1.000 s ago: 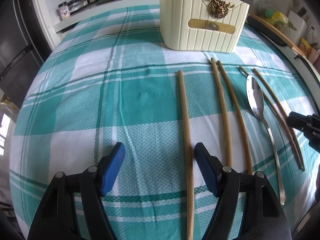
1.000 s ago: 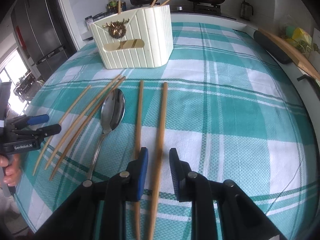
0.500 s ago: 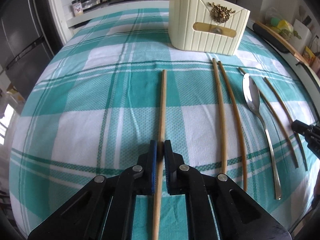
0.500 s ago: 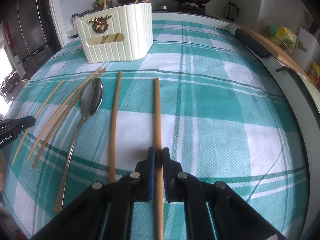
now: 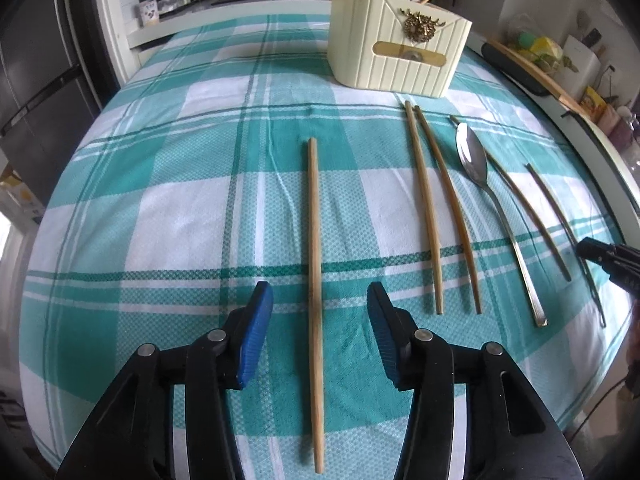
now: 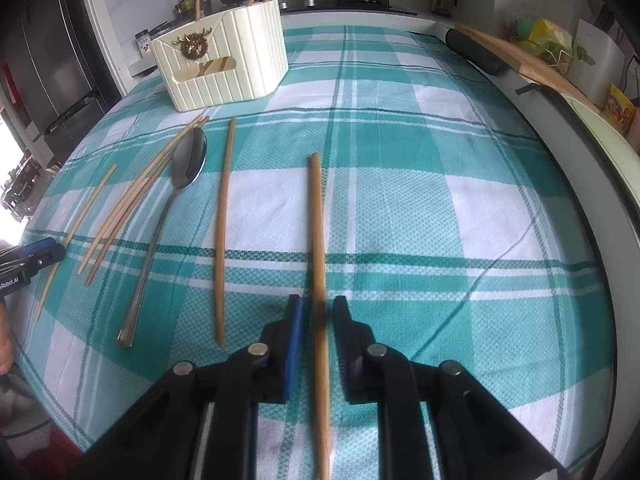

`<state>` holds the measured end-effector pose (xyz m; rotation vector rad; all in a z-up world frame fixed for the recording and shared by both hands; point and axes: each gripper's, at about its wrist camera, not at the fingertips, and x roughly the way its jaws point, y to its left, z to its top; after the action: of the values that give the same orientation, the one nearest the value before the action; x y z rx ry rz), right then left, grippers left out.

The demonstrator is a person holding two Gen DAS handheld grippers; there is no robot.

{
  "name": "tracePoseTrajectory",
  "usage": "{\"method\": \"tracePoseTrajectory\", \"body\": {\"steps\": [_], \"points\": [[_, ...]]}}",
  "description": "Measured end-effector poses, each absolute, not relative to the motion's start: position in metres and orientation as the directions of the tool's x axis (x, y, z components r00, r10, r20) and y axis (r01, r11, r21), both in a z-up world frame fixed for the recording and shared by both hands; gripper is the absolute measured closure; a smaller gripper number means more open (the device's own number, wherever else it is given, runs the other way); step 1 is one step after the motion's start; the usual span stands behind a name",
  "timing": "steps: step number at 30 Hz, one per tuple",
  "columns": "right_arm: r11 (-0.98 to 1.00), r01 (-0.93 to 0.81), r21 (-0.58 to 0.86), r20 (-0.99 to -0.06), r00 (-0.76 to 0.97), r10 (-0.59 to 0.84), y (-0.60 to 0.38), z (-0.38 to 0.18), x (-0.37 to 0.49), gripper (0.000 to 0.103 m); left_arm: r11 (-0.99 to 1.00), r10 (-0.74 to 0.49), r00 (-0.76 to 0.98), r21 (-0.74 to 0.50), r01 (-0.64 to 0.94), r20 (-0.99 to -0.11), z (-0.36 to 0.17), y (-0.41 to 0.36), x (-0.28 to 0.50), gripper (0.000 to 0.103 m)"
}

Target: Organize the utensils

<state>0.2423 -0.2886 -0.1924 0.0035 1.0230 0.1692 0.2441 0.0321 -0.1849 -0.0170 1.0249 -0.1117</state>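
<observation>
1. Half a second ago both our tools were clenched on a chopstick each; now both have let go, the left one spread wide, the right one parted only a little.
2. We work over the checked tablecloth [image 5: 168, 216], teal and white, which covers the whole table.
3. At its far side stands the cream utensil holder [image 5: 394, 56], ribbed, with a brass ornament on its front and a few chopstick ends poking out of its top.
4. Our left gripper [image 5: 320, 300] is released, its blue pads well apart on either side of the left chopstick [image 5: 313, 248], which lies flat on the cloth and touches neither pad.
5. Our right gripper [image 6: 317, 306] is slackened, jaws slightly apart around the right chopstick [image 6: 318, 232]; narrow gaps show on both sides. This stick looks blurred between the pads, and we cannot tell whether it rests on the cloth there.
6. From the left wrist view, a pair of chopsticks [image 5: 436, 208] lies to the right of the left chopstick, side by side and pointing toward the holder.
7. Further right lies the metal spoon [image 5: 474, 160], bowl toward the holder, handle toward us.
8. Beyond the spoon lie two thinner sticks [image 5: 548, 220], near the cloth's right edge.
</observation>
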Motion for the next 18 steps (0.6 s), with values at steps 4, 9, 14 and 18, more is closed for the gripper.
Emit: {"method": "tracePoseTrajectory", "body": {"steps": [4, 9, 14, 18], "points": [[0.980, -0.171, 0.100, -0.858, 0.485, 0.172, -0.287, -0.188, 0.252, 0.074, 0.987, -0.146, 0.483, -0.094, 0.132, -0.863, -0.179, 0.038, 0.257, 0.050], [0.975, -0.204, 0.086, -0.870, 0.461, 0.173, -0.286, -0.180, 0.263, 0.074, 0.984, -0.154, 0.455, -0.095, 0.150, -0.877, -0.177, 0.051, 0.278, 0.050], [0.975, -0.210, 0.071, -0.879, 0.448, 0.161, -0.287, -0.176, 0.275, 0.074, 0.981, -0.172, 0.418, -0.118, 0.152, -0.892, -0.182, 0.057, 0.297, 0.050], [0.973, -0.221, 0.070, -0.887, 0.432, 0.162, -0.285, -0.176, 0.285, 0.074, 0.980, -0.159, 0.408, -0.095, 0.173, -0.899, -0.186, 0.051, 0.308, 0.050]]}}
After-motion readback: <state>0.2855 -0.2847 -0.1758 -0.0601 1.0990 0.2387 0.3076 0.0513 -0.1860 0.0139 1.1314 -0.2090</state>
